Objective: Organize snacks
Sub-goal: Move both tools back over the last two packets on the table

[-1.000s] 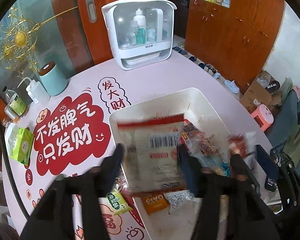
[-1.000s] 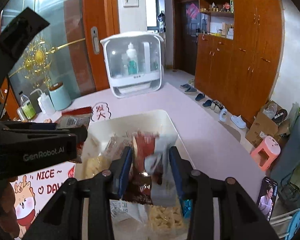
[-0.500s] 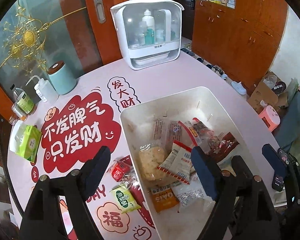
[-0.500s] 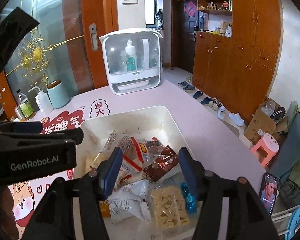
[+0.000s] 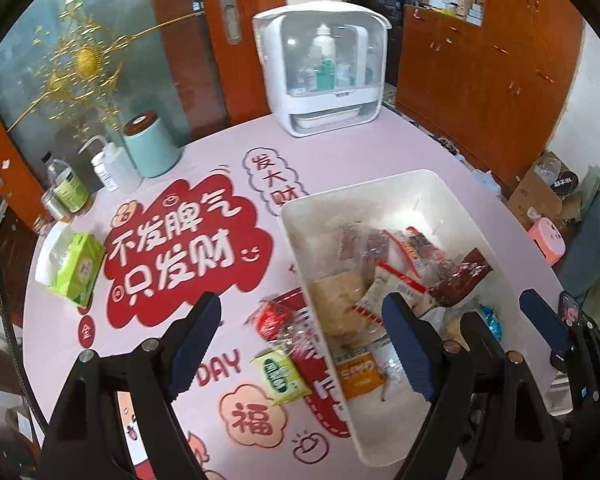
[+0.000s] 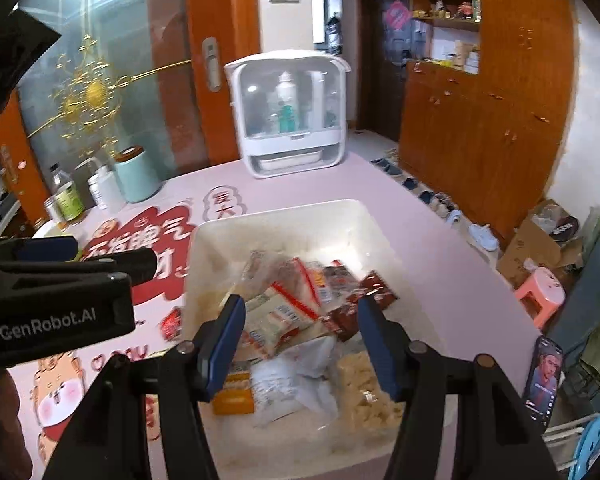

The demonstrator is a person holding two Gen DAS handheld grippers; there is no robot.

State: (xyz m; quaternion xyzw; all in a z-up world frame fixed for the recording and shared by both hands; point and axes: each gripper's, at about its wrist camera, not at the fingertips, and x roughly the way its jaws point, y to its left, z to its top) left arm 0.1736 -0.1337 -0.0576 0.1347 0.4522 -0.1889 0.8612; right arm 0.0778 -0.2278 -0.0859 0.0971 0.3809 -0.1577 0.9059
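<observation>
A white bin (image 5: 360, 191) stands on the pink table and holds several snack packets (image 5: 384, 280). My left gripper (image 5: 300, 340) is open and holds nothing. It hangs over the bin's left rim and the table beside it. Under it lie a red packet (image 5: 274, 316), a green packet (image 5: 280, 372) and a clear wrapper. My right gripper (image 6: 302, 344) is open and empty above the packets (image 6: 300, 312) in the bin (image 6: 280, 211). Its blue pads (image 5: 540, 320) show at the right of the left wrist view. The left gripper's body (image 6: 60, 280) fills the left of the right wrist view.
At the back of the table stands a white cabinet with bottles (image 5: 324, 68). A teal canister (image 5: 150, 148), small bottles (image 5: 66, 188) and a green tissue pack (image 5: 76, 268) line the left side. A phone (image 6: 544, 380) lies at the table's right edge, above a pink stool (image 6: 540, 292).
A second ago each gripper held a snack bag over the bin. Both jaws opened, the bags now lie in the bin, and the left gripper moved left toward the loose packets.
</observation>
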